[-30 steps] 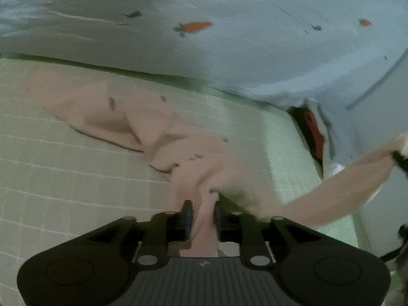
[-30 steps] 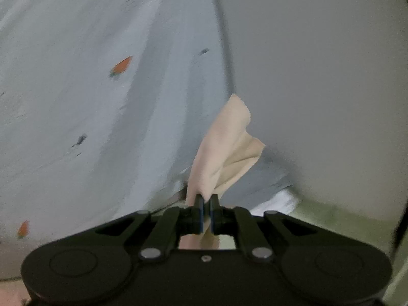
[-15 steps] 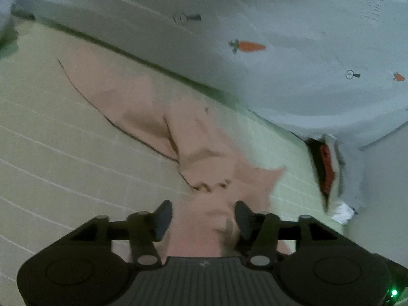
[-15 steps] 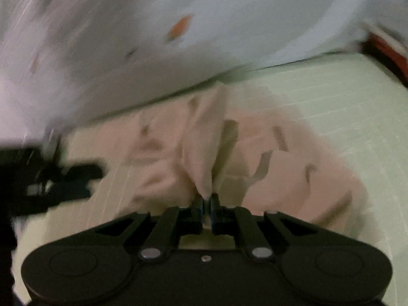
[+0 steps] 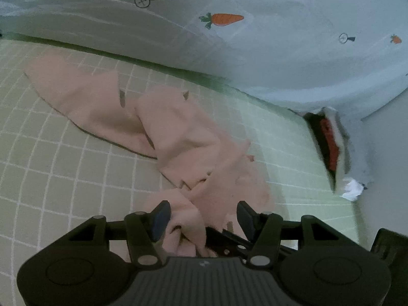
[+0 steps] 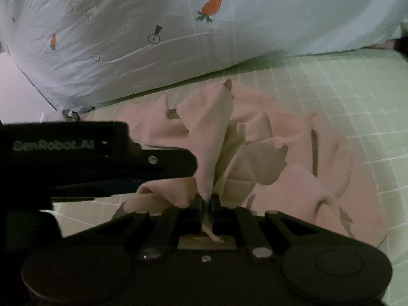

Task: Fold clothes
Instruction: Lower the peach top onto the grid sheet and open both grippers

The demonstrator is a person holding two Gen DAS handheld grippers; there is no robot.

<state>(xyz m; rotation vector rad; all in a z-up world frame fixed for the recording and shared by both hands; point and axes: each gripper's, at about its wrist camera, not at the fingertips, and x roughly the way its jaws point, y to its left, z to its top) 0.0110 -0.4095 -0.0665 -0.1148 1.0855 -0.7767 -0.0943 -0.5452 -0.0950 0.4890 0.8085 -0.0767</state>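
- One big pale quilt [image 5: 280,51], printed with orange carrots [image 5: 224,20] and small crossed-circle marks [image 6: 153,37], rises as a bank along the far side of everything else; it carries no readable words.
- Below the quilt lies a green checked sheet [image 5: 63,168], flat and bare enough to serve as a folding surface.
- Near the quilt's foot, on that sheet, sprawls the pink garment [image 5: 107,112]: one long part runs flat toward the quilt, the rest is bunched and crumpled, so by this look it is not lying folded.
- At the quilt's right end a red and white thing [image 5: 331,145] is wedged; what it is cannot be told.
- Well out from the quilt, the left gripper [image 5: 201,216] has its jaws spread wide over the bunched near end of the garment, gripping nothing; it reads as either just let go or about to take a new hold.
- Beside it, the right gripper [image 6: 206,204] has its jaws pinched tight on a peak of the cloth, lifting it into a tent, probably to find an edge.
- On the left gripper's side, in the right wrist view, pale lettering [image 6: 53,144] seems to read "GenRobot.AI".
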